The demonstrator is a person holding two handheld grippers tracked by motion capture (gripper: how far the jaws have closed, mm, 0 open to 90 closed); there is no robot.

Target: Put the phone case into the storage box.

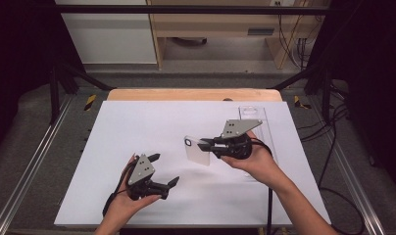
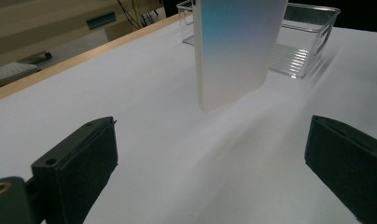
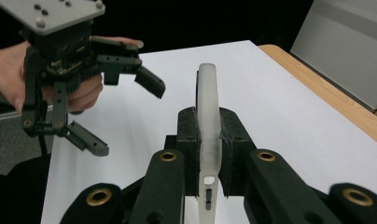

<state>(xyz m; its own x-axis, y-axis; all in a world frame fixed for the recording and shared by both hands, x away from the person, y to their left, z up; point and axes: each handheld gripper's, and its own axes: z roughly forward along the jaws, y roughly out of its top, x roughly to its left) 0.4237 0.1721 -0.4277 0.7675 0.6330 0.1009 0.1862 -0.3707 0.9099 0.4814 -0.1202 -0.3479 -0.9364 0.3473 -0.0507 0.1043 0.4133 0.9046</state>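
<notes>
A translucent white phone case with a camera hole hangs above the white table, and my right gripper is shut on its edge. In the right gripper view the phone case stands edge-on between the two black jaws. In the left gripper view the phone case shows its broad frosted face, held clear of the table surface. My left gripper sits lower left of the case, jaws wide open and empty, held in a hand. That left gripper also appears in the right gripper view, open.
A clear plastic tray rests at the far right of the white table sheet; the same clear tray lies behind the case in the left gripper view. A wooden table edge runs along the back. Cables trail at the right.
</notes>
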